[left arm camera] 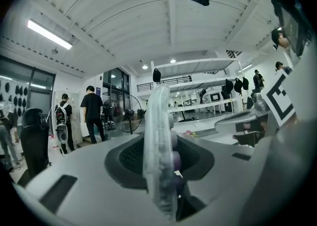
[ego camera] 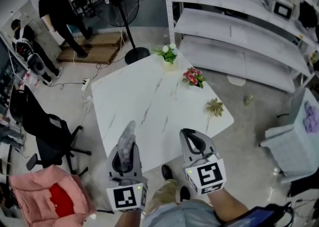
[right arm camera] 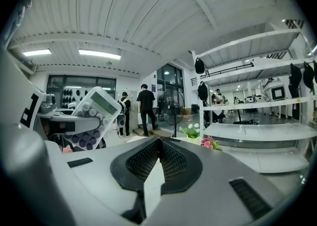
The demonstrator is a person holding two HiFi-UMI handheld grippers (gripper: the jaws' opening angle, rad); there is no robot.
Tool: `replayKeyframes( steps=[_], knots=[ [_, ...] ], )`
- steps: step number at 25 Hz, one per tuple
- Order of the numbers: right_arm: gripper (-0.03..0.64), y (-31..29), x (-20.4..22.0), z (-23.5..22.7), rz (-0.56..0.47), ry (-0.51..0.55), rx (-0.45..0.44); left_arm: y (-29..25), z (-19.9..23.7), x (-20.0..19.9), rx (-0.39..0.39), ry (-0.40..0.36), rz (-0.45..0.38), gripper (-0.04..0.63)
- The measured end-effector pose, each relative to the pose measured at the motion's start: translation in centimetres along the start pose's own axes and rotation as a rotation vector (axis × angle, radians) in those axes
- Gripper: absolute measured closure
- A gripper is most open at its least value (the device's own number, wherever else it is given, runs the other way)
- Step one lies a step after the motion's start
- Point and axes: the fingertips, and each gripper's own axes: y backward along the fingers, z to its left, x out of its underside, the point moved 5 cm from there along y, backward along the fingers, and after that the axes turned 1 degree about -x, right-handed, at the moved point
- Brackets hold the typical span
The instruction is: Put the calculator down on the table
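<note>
A pale calculator [left arm camera: 159, 145] stands on edge between the jaws of my left gripper [ego camera: 125, 152], which is shut on it. In the head view the calculator [ego camera: 129, 134] sticks out forward over the near edge of the white marble table [ego camera: 149, 101]. The right gripper view shows its face with a display and rows of round keys [right arm camera: 91, 116]. My right gripper [ego camera: 188, 134] is held level beside the left one, over the same table edge. Its pads [right arm camera: 168, 158] meet at the tips with nothing between them.
On the table's far and right side are white flowers in a pot [ego camera: 168, 54], pink flowers [ego camera: 193, 76] and a dried sprig [ego camera: 214, 106]. A black office chair [ego camera: 45, 131] and a pink bag [ego camera: 45, 196] stand left. A fan [ego camera: 132, 22], shelves [ego camera: 239, 27] and a person [ego camera: 60, 12] are beyond.
</note>
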Motion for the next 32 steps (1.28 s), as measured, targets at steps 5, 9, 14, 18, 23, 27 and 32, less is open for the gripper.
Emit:
replayKeyframes(
  steps=[5,9,14,18,23,27,32],
  knots=[
    [0.598,-5.4,-1.6,-1.0,-0.002,0.025,0.006,-5.2,2.3,-0.1,0.023,0.018,-0.006,0.462],
    [0.598,-9.0,-3.6,-1.9,-0.025,0.042,0.023,-8.9,3.7,-1.0,0.055,0.025,-0.018,0.462],
    [0.598,-12.1,-5.3,-2.7,-0.048,0.062,0.048,-12.5,5.3,-2.1,0.082,0.027,-0.054,0.462],
    [0.598,-13.3,-6.3,-3.0,-0.066,0.077,0.072,-14.5,5.9,-3.0,0.108,0.022,-0.079,0.462],
    [0.598,-13.7,-6.4,-3.7,-0.070,0.076,0.090,-16.2,5.9,-3.5,0.118,0.016,-0.099,0.462],
    [0.598,-14.2,-5.6,-4.8,-0.048,0.061,0.082,-17.4,5.3,-3.1,0.114,0.018,-0.060,0.462],
    [0.598,-15.6,-5.1,-7.1,-0.028,0.050,0.055,-19.8,4.2,-2.5,0.100,0.015,-0.014,0.462]
  ],
)
